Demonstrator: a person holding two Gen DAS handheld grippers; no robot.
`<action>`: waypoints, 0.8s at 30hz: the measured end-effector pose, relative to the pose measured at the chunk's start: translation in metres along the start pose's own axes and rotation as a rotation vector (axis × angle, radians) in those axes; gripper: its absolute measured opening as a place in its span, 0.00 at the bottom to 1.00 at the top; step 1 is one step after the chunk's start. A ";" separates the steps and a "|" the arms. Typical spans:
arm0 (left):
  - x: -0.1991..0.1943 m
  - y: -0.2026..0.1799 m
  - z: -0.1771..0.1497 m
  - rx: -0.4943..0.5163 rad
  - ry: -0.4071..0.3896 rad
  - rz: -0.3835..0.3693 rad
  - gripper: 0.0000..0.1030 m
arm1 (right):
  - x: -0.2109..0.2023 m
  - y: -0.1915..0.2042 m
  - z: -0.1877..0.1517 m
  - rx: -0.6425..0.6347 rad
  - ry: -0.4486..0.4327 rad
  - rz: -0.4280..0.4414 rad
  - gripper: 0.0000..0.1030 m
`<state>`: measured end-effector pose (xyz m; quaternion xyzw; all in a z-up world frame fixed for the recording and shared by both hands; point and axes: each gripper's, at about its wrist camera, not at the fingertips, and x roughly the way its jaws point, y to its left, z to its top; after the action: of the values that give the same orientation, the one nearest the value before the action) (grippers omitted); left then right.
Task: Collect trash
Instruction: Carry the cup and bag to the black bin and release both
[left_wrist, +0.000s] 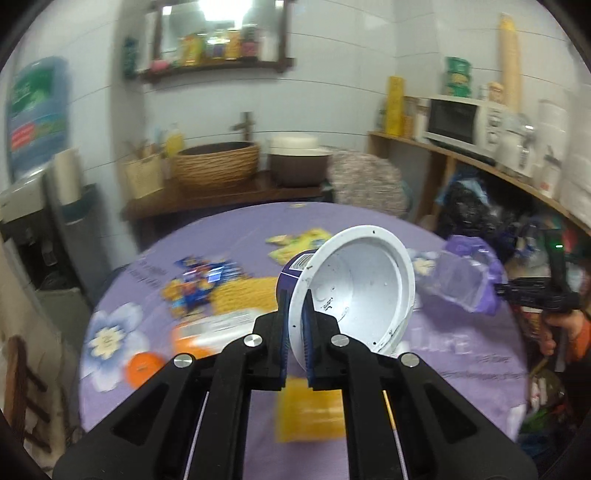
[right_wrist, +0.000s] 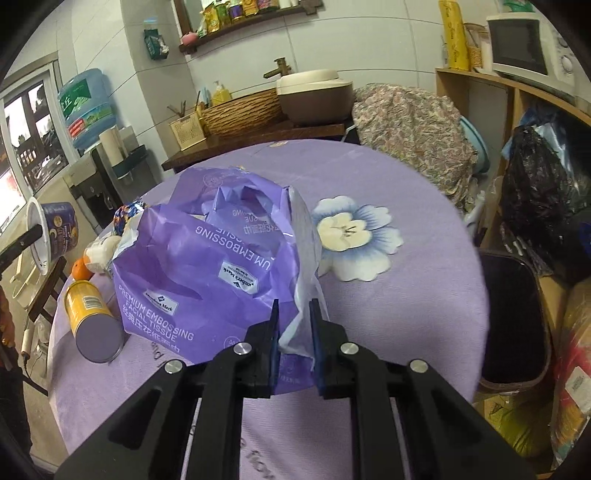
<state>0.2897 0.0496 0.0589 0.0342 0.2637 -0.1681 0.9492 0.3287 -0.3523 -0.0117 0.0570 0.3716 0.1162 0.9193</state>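
My left gripper (left_wrist: 295, 325) is shut on the rim of a paper cup (left_wrist: 362, 280), white inside and dark purple outside, held tilted above the purple tablecloth (left_wrist: 461, 354). The same cup (right_wrist: 59, 229) shows at the far left of the right wrist view. My right gripper (right_wrist: 293, 325) is shut on a fold of a crumpled purple facial-tissue bag (right_wrist: 207, 258), which hangs lifted over the table. In the left wrist view the bag (left_wrist: 469, 273) and the right gripper (left_wrist: 498, 288) appear at the right.
A yellow can (right_wrist: 92, 317) lies on its side at the table's left, near an orange (right_wrist: 81, 269). Blurred snack wrappers (left_wrist: 199, 280) and a yellow packet (left_wrist: 310, 410) lie on the cloth. A dark bin (right_wrist: 517, 317) stands on the floor to the right.
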 end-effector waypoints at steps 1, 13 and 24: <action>0.007 -0.019 0.009 0.020 0.013 -0.038 0.07 | -0.004 -0.006 0.001 0.007 -0.006 -0.014 0.14; 0.134 -0.248 0.086 0.252 0.184 -0.316 0.07 | -0.040 -0.181 -0.010 0.196 -0.025 -0.431 0.14; 0.230 -0.351 0.102 0.299 0.287 -0.348 0.07 | 0.081 -0.289 -0.065 0.285 0.194 -0.542 0.25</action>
<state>0.4067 -0.3655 0.0371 0.1518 0.3696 -0.3592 0.8434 0.3890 -0.6093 -0.1676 0.0730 0.4718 -0.1814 0.8598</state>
